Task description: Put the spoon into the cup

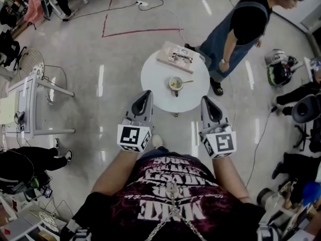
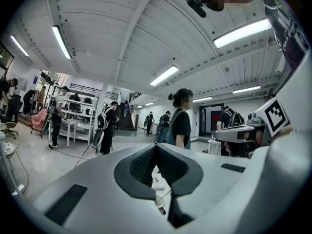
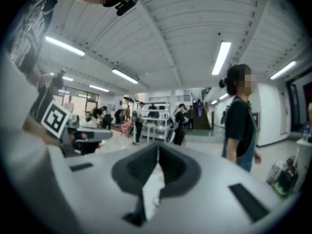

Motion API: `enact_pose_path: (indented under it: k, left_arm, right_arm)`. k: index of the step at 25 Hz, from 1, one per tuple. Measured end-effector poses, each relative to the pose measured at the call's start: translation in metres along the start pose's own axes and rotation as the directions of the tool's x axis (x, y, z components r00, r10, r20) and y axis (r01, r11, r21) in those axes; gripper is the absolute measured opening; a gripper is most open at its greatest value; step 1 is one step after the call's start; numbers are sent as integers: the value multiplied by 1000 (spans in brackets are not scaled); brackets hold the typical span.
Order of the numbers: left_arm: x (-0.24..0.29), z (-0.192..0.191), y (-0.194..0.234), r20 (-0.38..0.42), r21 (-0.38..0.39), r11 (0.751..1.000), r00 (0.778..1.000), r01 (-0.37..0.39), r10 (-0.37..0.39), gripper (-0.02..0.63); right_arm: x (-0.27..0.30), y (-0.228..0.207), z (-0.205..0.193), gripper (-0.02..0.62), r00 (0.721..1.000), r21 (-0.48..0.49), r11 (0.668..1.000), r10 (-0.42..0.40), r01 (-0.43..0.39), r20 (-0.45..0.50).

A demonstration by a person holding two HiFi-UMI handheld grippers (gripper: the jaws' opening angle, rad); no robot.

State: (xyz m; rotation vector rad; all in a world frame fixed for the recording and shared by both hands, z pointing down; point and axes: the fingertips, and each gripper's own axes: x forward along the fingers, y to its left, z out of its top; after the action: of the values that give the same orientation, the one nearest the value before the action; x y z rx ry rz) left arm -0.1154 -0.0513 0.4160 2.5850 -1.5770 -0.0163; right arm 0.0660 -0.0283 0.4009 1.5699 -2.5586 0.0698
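Jaws together and empty on left hand-held gripper (image 1: 146, 94) and right hand-held gripper (image 1: 206, 100).

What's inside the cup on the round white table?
A spoon rests in the cup, its handle poking out over the rim toward the right in the head view. The spoon's bowl end and the cup's bottom are too small to make out.

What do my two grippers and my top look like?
The left gripper and right gripper match: pale grey shells tapering to black ribbed pads, each with a cube carrying black-and-white square markers at the back. The person wears a dark short-sleeved T-shirt with pink and white lettering, and a metal chain.
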Motion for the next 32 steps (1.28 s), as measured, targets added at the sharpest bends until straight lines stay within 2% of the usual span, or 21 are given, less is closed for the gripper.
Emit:
enact_pose_path:
  k: [9,18,32]
  left_arm:
    - [12,12,34,46,-14,1000,999,19,-18,26]
    - [30,-6,30,5,-56,997,999,55,-54,26]
    - [75,-14,26,-34,-34,998,998,56,-57,26]
  right_arm:
    - [18,11,9,34,999,-26,998,-49,49,12]
    - [20,-4,-1,34,996,-19,996,-87,86,-32]
    - [50,-37,-14,34,997,14,998,-59,60,-48]
